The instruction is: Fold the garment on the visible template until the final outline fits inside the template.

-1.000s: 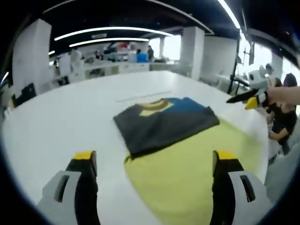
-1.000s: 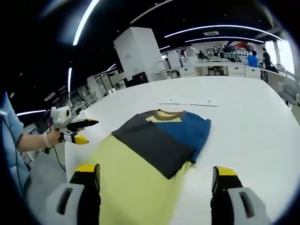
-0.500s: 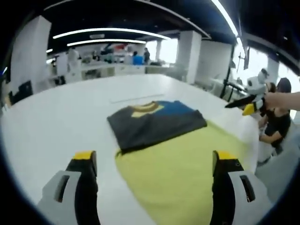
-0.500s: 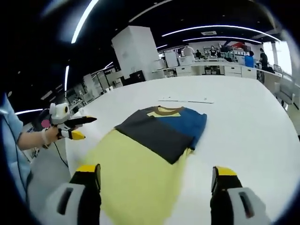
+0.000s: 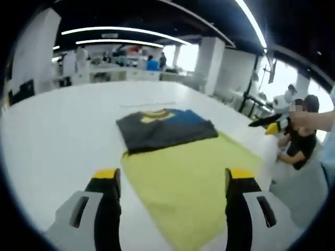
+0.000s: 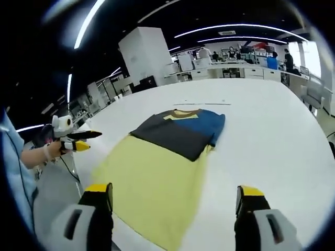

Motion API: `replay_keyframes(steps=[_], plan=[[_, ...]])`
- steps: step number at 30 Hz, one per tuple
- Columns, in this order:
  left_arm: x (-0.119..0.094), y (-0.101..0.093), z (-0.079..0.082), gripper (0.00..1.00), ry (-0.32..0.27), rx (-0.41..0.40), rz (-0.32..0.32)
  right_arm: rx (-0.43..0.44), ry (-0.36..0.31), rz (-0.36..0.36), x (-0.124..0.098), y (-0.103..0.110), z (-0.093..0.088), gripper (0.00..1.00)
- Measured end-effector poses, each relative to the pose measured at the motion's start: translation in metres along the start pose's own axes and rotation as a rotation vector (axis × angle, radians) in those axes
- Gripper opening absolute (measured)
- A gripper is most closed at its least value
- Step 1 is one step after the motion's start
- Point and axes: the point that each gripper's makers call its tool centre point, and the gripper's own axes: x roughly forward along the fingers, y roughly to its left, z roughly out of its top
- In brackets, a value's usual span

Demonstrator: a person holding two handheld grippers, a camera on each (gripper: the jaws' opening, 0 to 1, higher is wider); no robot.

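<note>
A folded garment, dark grey and blue with a yellow collar, lies flat on the far end of a yellow template sheet on the white table. My left gripper is open and held back from the sheet's near end, gripping nothing. My right gripper hangs off the table's right side. In the right gripper view the garment rests on the template. The right gripper is open and empty above the sheet's near edge. Held in a hand, the left gripper is out past the table's left side.
The white table spreads wide around the sheet, and its near edge is close to both grippers. A thin strip lies on the table beyond the garment. A seated person is at the right. Desks and people stand far back.
Both views have drawn back and tilted, so the garment and template look smaller and farther. The garment itself has not moved. The left jaws stand slightly closer together.
</note>
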Motion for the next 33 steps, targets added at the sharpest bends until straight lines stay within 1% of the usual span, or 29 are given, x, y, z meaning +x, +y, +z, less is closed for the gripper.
replay_keyframes(steps=[1, 2, 4, 8, 9, 11, 12, 13, 15, 16, 17, 19, 20, 22, 23, 24, 27, 28, 30, 31, 33], plan=[[-0.002, -0.001, -0.003, 0.79, 0.004, 0.005, 0.000, 0.004, 0.001, -0.002, -0.001, 0.000, -0.003, 0.99], [-0.005, 0.001, -0.009, 0.78, 0.021, 0.015, 0.004, 0.010, 0.005, -0.004, -0.003, 0.000, -0.007, 0.99], [-0.009, 0.003, -0.016, 0.78, 0.034, 0.010, 0.002, 0.019, 0.011, -0.008, -0.005, 0.000, -0.012, 0.98], [-0.016, 0.001, -0.023, 0.78, 0.063, 0.020, 0.002, 0.031, 0.013, -0.018, -0.009, -0.003, -0.015, 0.98], [-0.018, -0.001, -0.028, 0.78, 0.090, 0.017, -0.013, 0.030, 0.014, -0.019, -0.010, -0.003, -0.016, 0.98], [-0.020, -0.003, -0.035, 0.77, 0.116, 0.013, -0.030, 0.027, 0.021, -0.020, -0.012, -0.002, -0.019, 0.98], [-0.021, -0.003, -0.041, 0.76, 0.144, 0.010, -0.036, 0.024, 0.027, -0.021, -0.014, -0.001, -0.022, 0.97], [-0.024, -0.008, -0.051, 0.75, 0.192, 0.005, -0.067, 0.022, 0.033, -0.020, -0.014, -0.001, -0.024, 0.96], [-0.026, -0.009, -0.058, 0.69, 0.215, 0.000, -0.069, 0.017, 0.051, -0.006, -0.014, 0.000, -0.032, 0.90], [-0.026, -0.008, -0.061, 0.68, 0.222, -0.009, -0.070, 0.018, 0.053, 0.005, -0.013, 0.001, -0.034, 0.88], [-0.026, -0.009, -0.066, 0.68, 0.228, -0.019, -0.073, 0.033, 0.069, 0.014, -0.014, 0.003, -0.040, 0.86], [-0.027, -0.007, -0.074, 0.66, 0.254, -0.045, -0.068, 0.039, 0.078, 0.015, -0.015, 0.003, -0.045, 0.84], [-0.028, -0.009, -0.076, 0.64, 0.255, -0.043, -0.072, 0.040, 0.089, 0.013, -0.015, 0.004, -0.051, 0.82], [-0.030, -0.009, -0.085, 0.60, 0.284, -0.068, -0.073, 0.050, 0.111, 0.016, -0.015, 0.004, -0.059, 0.78], [-0.030, -0.010, -0.088, 0.58, 0.291, -0.084, -0.084, 0.058, 0.114, 0.021, -0.014, 0.003, -0.063, 0.76], [-0.032, -0.012, -0.091, 0.56, 0.309, -0.108, -0.085, 0.074, 0.128, 0.020, -0.013, 0.001, -0.068, 0.74], [-0.033, -0.013, -0.099, 0.49, 0.331, -0.122, -0.093, 0.087, 0.148, 0.026, -0.014, 0.002, -0.077, 0.65], [-0.034, -0.015, -0.101, 0.48, 0.343, -0.129, -0.096, 0.098, 0.161, 0.026, -0.015, 0.002, -0.081, 0.63], [-0.035, -0.016, -0.103, 0.45, 0.346, -0.133, -0.103, 0.103, 0.160, 0.026, -0.015, 0.004, -0.084, 0.64], [-0.035, -0.017, -0.105, 0.44, 0.358, -0.143, -0.106, 0.108, 0.168, 0.024, -0.016, 0.004, -0.087, 0.63], [-0.034, -0.020, -0.105, 0.41, 0.363, -0.144, -0.112, 0.121, 0.184, 0.028, -0.017, 0.005, -0.092, 0.61]])
